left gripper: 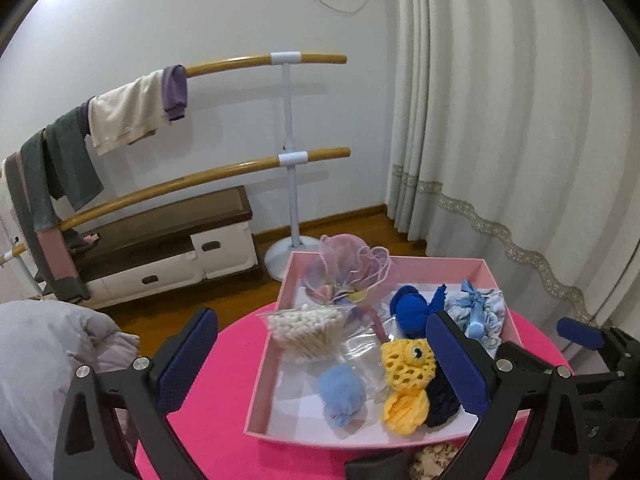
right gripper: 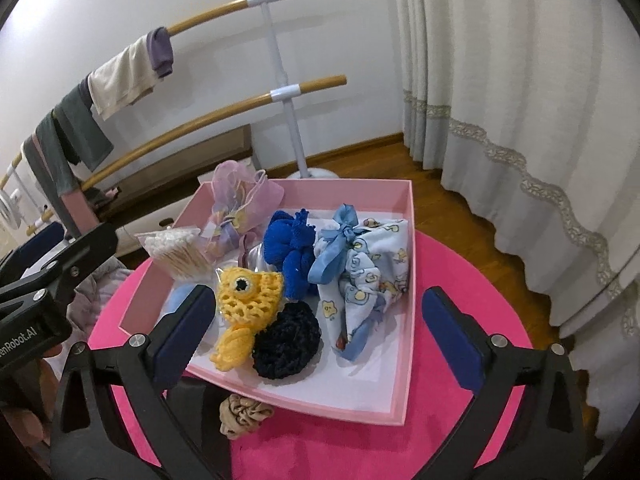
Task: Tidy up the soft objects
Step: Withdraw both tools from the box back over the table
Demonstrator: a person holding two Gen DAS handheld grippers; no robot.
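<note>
With both sets of jaws wide apart and empty, I see the beige scrunchie [right gripper: 243, 415] outside the pink tray [right gripper: 394, 394], on the table just before its near rim, nearer my right gripper [right gripper: 320, 344], below its jaws.

Left tongs [left gripper: 324, 356] gaping, empty; right tongs [right gripper: 320, 328] gaping, empty.

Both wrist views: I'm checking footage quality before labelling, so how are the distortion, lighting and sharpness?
Left wrist view: strong fisheye, dark corners, wooden rails bowed; even soft light; pink tray sharp, near left gripper fingers slightly soft. Right wrist view: same bowing and vignette; yellow crochet fish crisp, no glare; curtain bright but not blown out.
</note>
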